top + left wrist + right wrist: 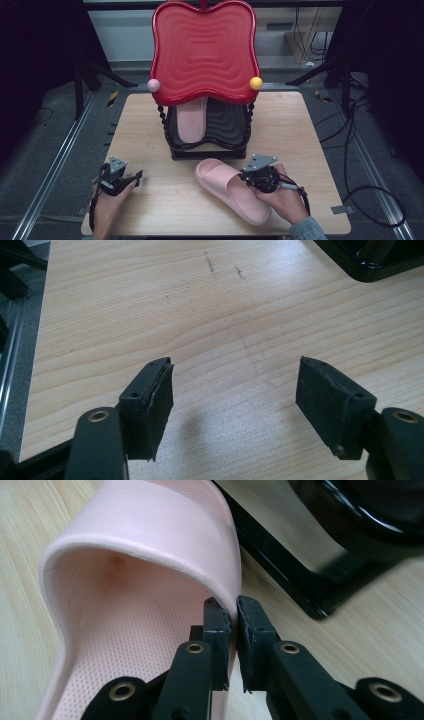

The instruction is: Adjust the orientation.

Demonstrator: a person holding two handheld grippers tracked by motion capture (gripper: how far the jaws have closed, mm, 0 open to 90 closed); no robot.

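Left gripper (131,179) sits at the table's (165,210) near left, jaws wide, nothing between them, bare wood below. Centre back: two-tier rack (207,150). Red top tray (203,52) tilted up, nothing in it. Black lower tray (227,125) holds one pink slipper (192,119) on its left half. Second pink slipper (231,189) lies on the table just in front of the rack. Right gripper (232,622) clamped narrow on the side edge of its strap.
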